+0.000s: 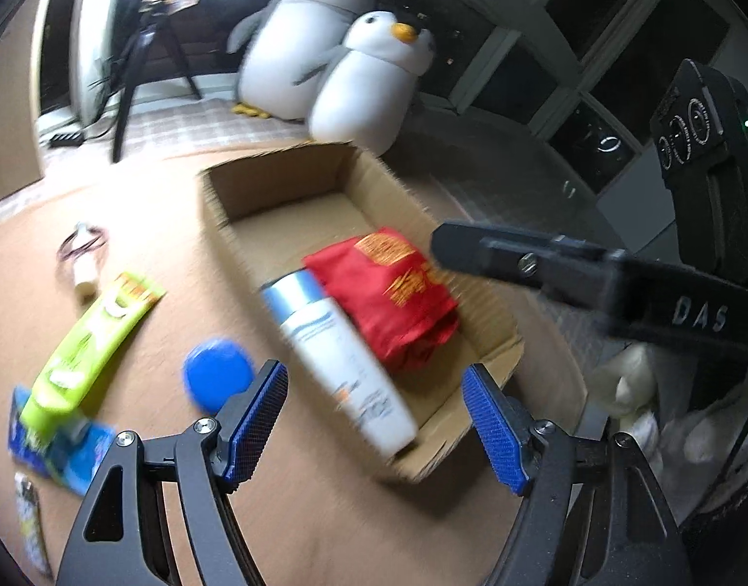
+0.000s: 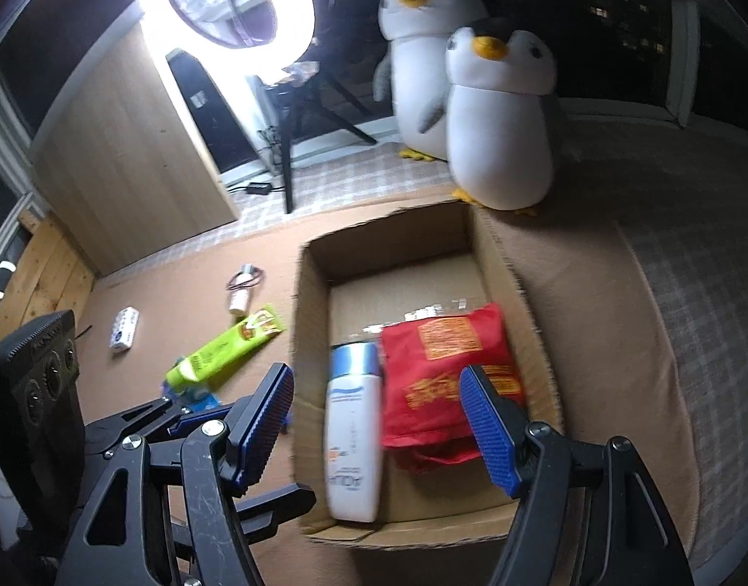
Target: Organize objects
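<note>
An open cardboard box (image 1: 286, 180) (image 2: 398, 234) sits on the brown table. Inside lie a white bottle with a silver-blue cap (image 1: 344, 356) (image 2: 353, 434) and a red packet (image 1: 393, 293) (image 2: 447, 361). My left gripper (image 1: 374, 420) is open and empty, above the box's near left corner. My right gripper (image 2: 378, 425) is open and empty, above the box's near end; its finger shows in the left wrist view (image 1: 520, 259). Left of the box lie a green tube (image 1: 95, 342) (image 2: 227, 349), a blue round lid (image 1: 217, 373) and a blue packet (image 1: 56, 444).
A small keyring item (image 1: 83, 263) (image 2: 244, 288) and a small white box (image 2: 124, 327) lie further left on the table. Two plush penguins (image 1: 364, 78) (image 2: 501, 117) stand behind the box. A ring light on a tripod (image 2: 237, 0) stands at the back.
</note>
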A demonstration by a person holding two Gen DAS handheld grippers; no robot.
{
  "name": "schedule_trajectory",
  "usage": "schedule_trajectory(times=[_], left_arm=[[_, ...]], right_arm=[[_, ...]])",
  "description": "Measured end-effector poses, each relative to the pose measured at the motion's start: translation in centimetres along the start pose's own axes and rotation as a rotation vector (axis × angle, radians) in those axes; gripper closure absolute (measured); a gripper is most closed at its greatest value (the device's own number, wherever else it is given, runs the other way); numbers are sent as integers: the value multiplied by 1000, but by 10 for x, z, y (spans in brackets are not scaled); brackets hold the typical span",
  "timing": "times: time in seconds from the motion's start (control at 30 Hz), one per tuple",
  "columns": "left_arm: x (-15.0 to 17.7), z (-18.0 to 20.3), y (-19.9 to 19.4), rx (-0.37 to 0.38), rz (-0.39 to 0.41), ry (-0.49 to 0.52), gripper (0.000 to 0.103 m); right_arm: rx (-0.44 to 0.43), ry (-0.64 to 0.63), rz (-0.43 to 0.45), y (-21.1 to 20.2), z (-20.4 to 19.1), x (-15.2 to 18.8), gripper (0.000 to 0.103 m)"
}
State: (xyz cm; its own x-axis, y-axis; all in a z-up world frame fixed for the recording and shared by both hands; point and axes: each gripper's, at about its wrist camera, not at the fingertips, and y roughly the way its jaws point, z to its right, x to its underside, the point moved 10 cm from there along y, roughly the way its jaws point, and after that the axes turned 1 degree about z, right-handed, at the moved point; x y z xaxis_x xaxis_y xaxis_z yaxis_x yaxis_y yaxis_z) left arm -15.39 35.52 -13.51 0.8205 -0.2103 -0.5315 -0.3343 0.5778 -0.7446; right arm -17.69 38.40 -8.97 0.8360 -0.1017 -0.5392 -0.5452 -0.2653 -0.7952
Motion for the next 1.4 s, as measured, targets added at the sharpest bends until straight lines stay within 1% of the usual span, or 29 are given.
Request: schedule_trajectory(times=[0.17,0.27,0.47,0.6,0.7,0.87,0.97,1.23,1.3,1.4], left_arm=[[33,-38,-28,-41,-8,-37,26],[53,-64,-45,-69,-18,-68,26],[100,-125,-85,-130,-22,-168,26],[126,-162,-109,-160,-14,-241,26],[138,-181,-119,-186,-12,-278,26],[148,-197,-139,-198,8,-310,26],[153,-202,-145,-205,12,-324,26],[160,-219,-158,-220,19,-361,26],[161,-222,-159,-212,20,-376,26],[164,-226,-161,-199,22,-396,26]], right_arm=[[-56,-27,11,1,-33,5,35],[-93,-69,-2,6,-61,12,34],[-162,-145,-69,31,-116,35,34],[-189,-172,-122,55,-144,47,34],[-201,-180,-162,72,-158,55,34],[-206,-237,-254,110,-179,71,34],[-198,-273,-284,131,-188,78,34],[-154,-350,-298,160,-200,83,34],[-144,-357,-304,166,-201,85,34],[-153,-347,-319,173,-206,91,34]])
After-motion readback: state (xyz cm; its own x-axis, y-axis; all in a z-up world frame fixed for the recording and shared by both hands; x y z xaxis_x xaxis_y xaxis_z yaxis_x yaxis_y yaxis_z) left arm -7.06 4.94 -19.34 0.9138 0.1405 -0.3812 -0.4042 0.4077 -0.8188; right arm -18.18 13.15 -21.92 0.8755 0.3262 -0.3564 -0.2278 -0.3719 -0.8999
